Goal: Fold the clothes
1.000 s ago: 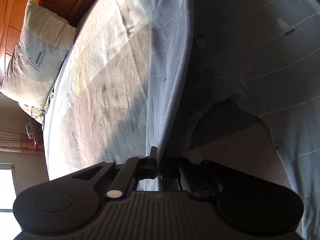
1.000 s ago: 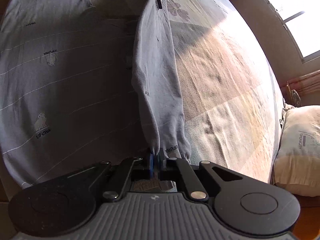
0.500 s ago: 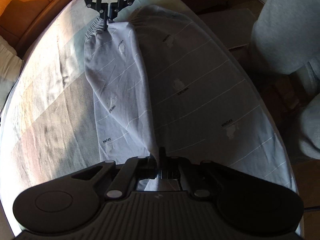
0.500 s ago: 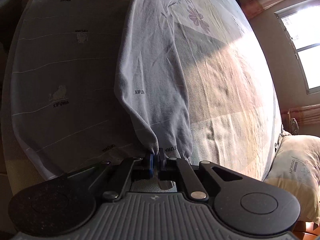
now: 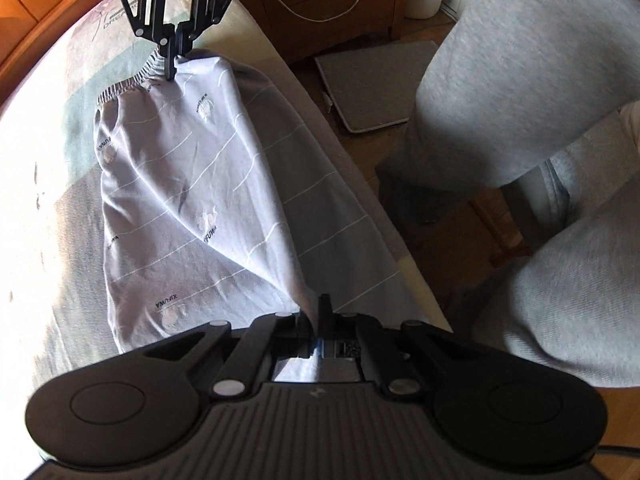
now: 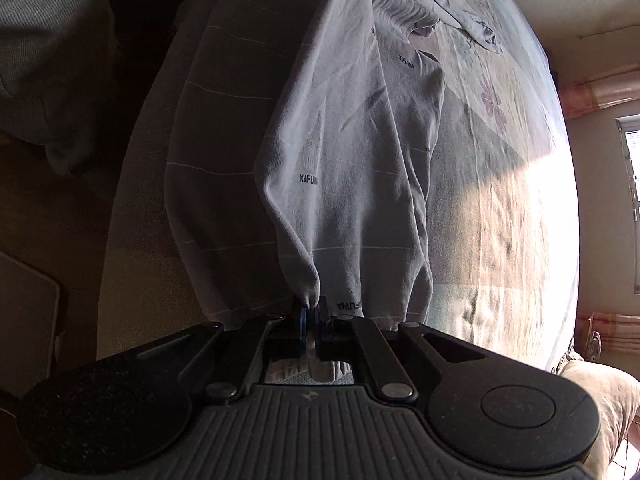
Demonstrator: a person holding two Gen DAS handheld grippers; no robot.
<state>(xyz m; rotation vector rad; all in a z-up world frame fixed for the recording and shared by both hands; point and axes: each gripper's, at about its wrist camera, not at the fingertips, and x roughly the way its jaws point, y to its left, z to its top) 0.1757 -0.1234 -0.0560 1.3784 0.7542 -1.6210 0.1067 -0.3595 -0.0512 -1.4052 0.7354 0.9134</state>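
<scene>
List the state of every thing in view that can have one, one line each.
Left gripper: shut on the trousers' hem end.
Right gripper: shut on the trousers' waistband end.
Trousers: one layer lifted and stretched between the grippers, the rest flat on the bed.
Bed: sheet wrinkled, partly sunlit.
Pillow: lying at the bed's head.
Cable: hanging in a loop against the cabinet.

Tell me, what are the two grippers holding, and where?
Both hold the same light grey trousers. The right gripper pinches the elastic waistband end; the left gripper pinches the far end of the lifted fabric edge, which hangs over the bed.
</scene>
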